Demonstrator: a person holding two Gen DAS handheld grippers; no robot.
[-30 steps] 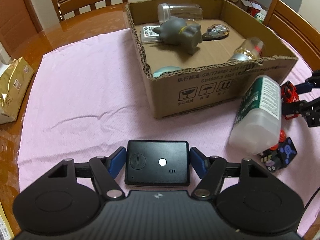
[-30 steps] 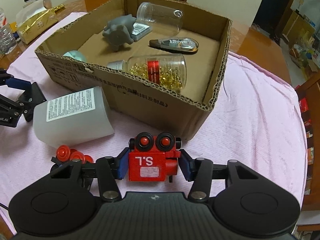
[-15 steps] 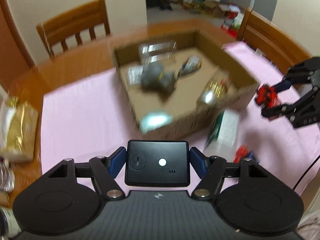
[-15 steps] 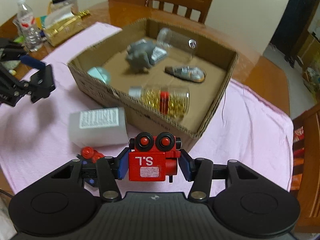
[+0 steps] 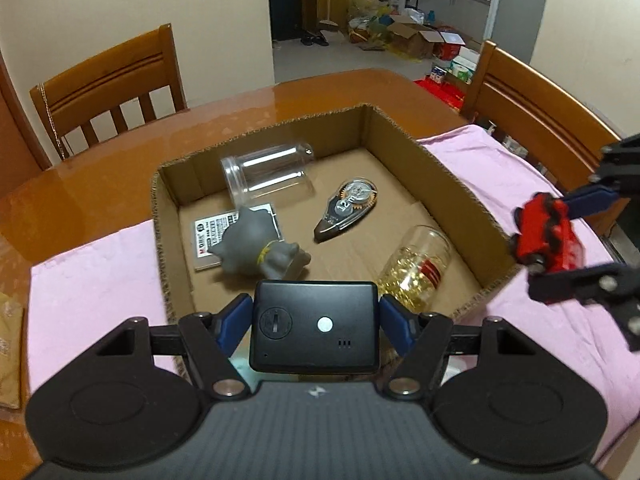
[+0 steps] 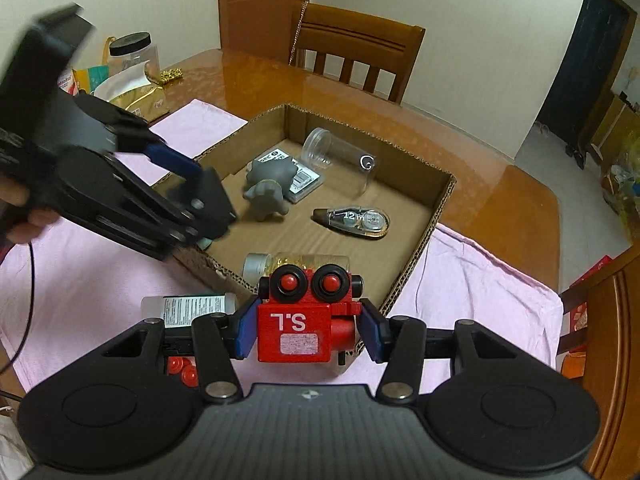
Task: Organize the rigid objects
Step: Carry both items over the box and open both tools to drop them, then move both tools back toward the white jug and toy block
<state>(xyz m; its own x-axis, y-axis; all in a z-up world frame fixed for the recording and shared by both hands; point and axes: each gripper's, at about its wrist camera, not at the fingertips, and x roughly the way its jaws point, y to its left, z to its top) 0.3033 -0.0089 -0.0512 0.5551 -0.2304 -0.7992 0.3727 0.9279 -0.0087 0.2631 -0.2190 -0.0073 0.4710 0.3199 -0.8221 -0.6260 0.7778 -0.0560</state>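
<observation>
My left gripper [image 5: 316,320] is shut on a black flat device [image 5: 314,326] and holds it above the near edge of the open cardboard box [image 5: 440,168]. My right gripper [image 6: 306,330] is shut on a red toy train engine [image 6: 306,320], held above the box's near right corner; it also shows in the left wrist view [image 5: 548,236]. In the box lie a grey cat figure [image 5: 260,248], a clear jar [image 5: 268,174], a tape dispenser [image 5: 348,208], a bottle of gold capsules [image 5: 416,270] and a flat packet [image 5: 212,236].
A white bottle [image 6: 188,308] and a red toy piece [image 6: 182,368] lie on the pink cloth [image 6: 472,280] outside the box. Wooden chairs [image 5: 108,92] stand around the table. A gold bag [image 6: 136,100] and a jar [image 6: 132,54] sit at the far left.
Both grippers rose and moved over the box with their objects held. The left gripper went from in front of the box to above its near edge.
</observation>
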